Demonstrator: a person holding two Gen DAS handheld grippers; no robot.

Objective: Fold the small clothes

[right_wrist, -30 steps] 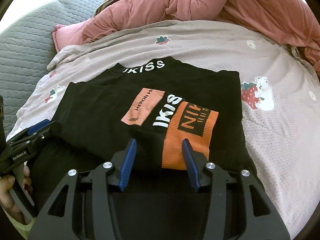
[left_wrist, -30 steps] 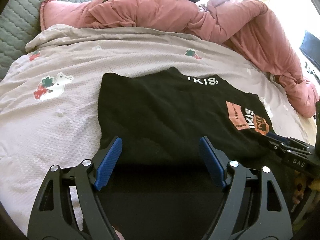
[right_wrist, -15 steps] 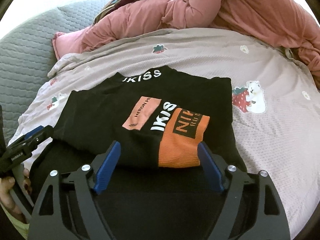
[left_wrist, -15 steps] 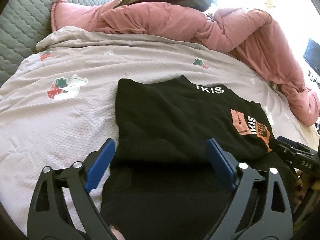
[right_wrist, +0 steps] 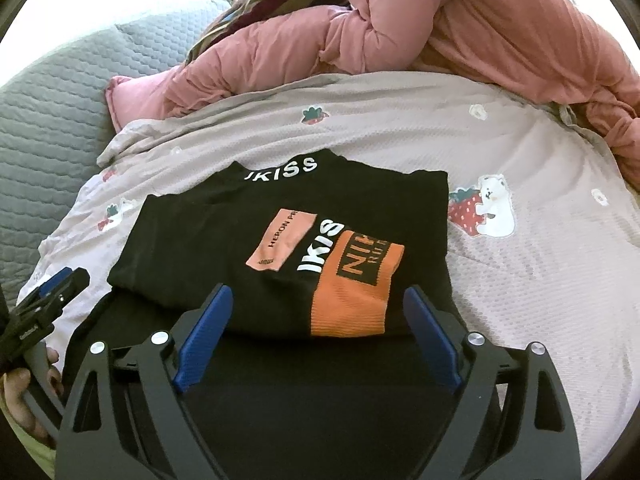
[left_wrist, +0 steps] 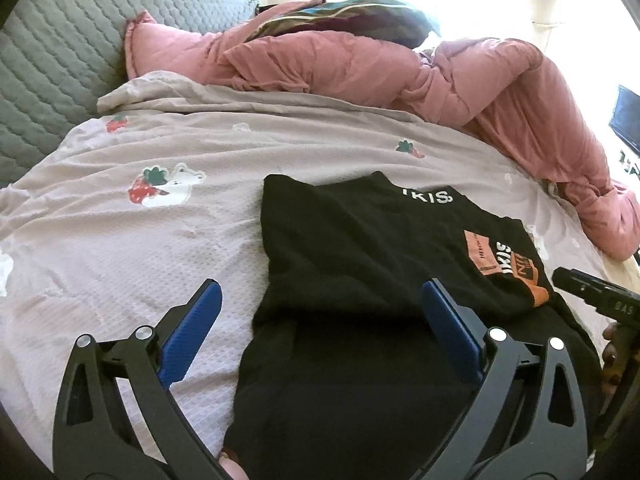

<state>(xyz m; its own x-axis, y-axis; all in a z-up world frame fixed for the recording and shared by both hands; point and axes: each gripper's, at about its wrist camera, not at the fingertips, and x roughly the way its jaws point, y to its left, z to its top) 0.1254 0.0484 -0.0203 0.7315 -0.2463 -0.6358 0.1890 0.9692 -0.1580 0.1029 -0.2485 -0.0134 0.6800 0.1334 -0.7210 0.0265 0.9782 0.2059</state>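
Both hand-held grippers spread wide, holding nothing. Left hand-held gripper [left_wrist: 322, 320]: blue pads [left_wrist: 192, 330] much farther apart than 1.0 s ago, when they sat narrower over the black cloth; left pad is now over the bedsheet, right pad over the garment. Right hand-held gripper [right_wrist: 318, 330]: also opened up versus 1.0 s ago, when the pads closely flanked the orange panel; now they stand either side of the folded edge, clear of it.

Black t-shirt [right_wrist: 288, 240] lies folded flat on the bed, centre of the right wrist view, centre-right of the left wrist view [left_wrist: 360, 248]. Upper folded layer shows a pink patch, white "IKISS" lettering and an orange panel [right_wrist: 352, 284]; collar lettering toward the top of the frame. A lower black layer runs out under the fold toward the frame bottom. Shirt position and fold look unchanged over the last second; it only sits farther up-frame as both cameras pulled back.

Bedsheet [left_wrist: 140, 248] is pale mauve with strawberry-and-bear prints [right_wrist: 482, 210]. Pink duvet [left_wrist: 360, 64] bunched across the top of both views. Grey quilted cover [left_wrist: 52, 60] upper left. Left hand-held gripper shows at the left edge of the right wrist view [right_wrist: 48, 300], right hand-held gripper at the right edge of the left wrist view [left_wrist: 596, 296].
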